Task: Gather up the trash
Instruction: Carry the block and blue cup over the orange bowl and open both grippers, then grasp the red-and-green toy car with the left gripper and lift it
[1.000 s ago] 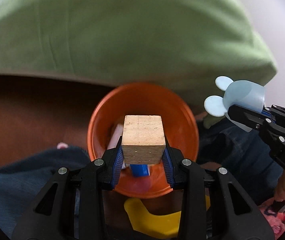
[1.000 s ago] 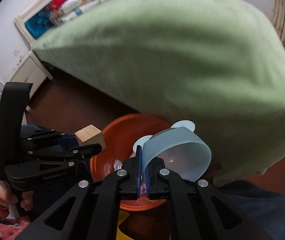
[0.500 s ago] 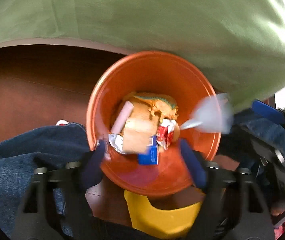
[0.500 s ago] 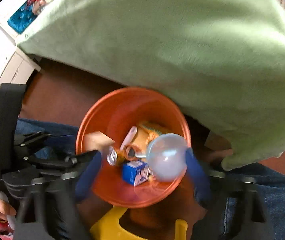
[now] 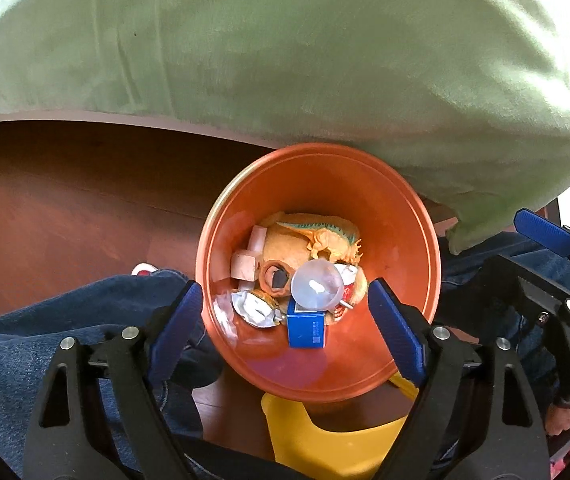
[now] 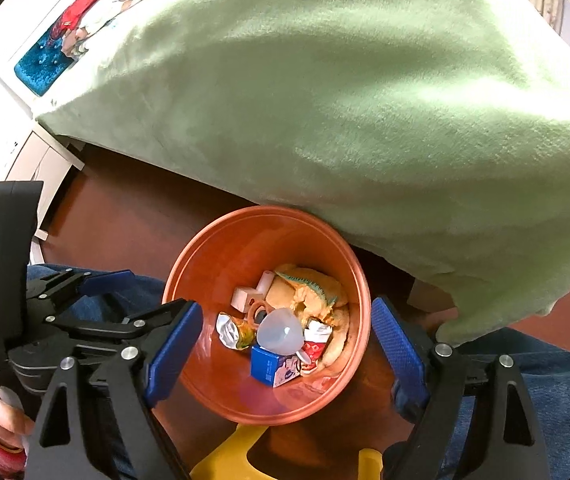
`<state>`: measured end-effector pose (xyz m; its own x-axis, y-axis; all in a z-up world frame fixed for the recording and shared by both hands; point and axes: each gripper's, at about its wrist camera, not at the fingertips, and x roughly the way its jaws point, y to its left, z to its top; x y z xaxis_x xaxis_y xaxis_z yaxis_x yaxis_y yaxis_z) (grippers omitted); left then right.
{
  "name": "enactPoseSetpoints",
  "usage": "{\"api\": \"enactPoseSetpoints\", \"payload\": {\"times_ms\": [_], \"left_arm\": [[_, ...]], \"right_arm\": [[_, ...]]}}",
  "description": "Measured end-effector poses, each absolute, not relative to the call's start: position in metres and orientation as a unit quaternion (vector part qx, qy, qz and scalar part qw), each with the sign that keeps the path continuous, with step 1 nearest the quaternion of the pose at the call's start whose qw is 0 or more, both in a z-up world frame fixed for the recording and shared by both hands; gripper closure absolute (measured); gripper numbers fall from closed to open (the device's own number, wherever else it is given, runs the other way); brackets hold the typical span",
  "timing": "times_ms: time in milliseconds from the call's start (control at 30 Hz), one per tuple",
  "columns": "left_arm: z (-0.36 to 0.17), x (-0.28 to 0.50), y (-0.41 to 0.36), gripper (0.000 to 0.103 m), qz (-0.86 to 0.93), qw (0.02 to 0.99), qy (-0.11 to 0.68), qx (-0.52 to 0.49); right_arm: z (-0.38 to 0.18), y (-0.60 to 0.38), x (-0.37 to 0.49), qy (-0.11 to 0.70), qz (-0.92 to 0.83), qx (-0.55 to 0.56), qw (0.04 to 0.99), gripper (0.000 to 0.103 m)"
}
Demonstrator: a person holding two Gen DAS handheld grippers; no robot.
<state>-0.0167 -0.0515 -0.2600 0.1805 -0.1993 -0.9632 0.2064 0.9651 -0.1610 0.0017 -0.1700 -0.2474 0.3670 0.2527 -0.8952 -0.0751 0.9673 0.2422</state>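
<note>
An orange bin (image 5: pixel 401 216) (image 6: pixel 205 380) stands on the wooden floor below both grippers. Inside lie a pale blue cup (image 5: pixel 317 290) (image 6: pixel 279 332), a blue carton (image 5: pixel 307 330) (image 6: pixel 271 366), a crumpled foil wrapper (image 5: pixel 255 308) (image 6: pixel 231 332), a toy dinosaur (image 5: pixel 325 236) (image 6: pixel 311 292) and pale blocks (image 5: pixel 247 264). My left gripper (image 5: pixel 289 316) is open and empty above the bin. My right gripper (image 6: pixel 281 340) is open and empty above it too. The wooden cube is hidden among the trash.
A green blanket (image 5: pixel 285 60) (image 6: pixel 345 100) covers the bed just behind the bin. A yellow plastic stool (image 5: pixel 333 440) (image 6: pixel 229 460) sits in front of it. The person's jeans (image 5: pixel 65 328) (image 6: pixel 557 376) flank the bin. Wooden floor (image 5: pixel 65 200) lies to the left.
My left gripper opened and dropped the wooden cube into the bin. My right gripper opened and dropped the pale blue cup, which now lies on the trash.
</note>
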Motion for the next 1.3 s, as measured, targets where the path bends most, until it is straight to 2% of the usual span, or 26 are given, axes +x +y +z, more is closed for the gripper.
{"api": "enactPoseSetpoints", "payload": {"times_ms": [367,833,1100,1300], "left_arm": [[-0.233,-0.015,-0.042,0.02,-0.131,0.792,0.597,-0.012],[-0.141,0.033,-0.024,0.02,-0.127,0.857,0.5,-0.02],[-0.083,0.139,-0.036,0.02,-0.133,0.883,0.446,-0.058],[-0.078,0.239,-0.069,0.02,-0.123,0.883,0.448,-0.07]], "right_arm": [[-0.222,-0.173,0.0,0.53,0.095,0.079,0.839,0.018],[-0.116,-0.198,0.021,0.416,0.099,0.106,0.898,0.018],[-0.087,-0.216,0.028,0.376,0.085,0.118,0.915,0.017],[-0.094,-0.221,0.034,0.376,0.082,0.12,0.915,0.017]]}}
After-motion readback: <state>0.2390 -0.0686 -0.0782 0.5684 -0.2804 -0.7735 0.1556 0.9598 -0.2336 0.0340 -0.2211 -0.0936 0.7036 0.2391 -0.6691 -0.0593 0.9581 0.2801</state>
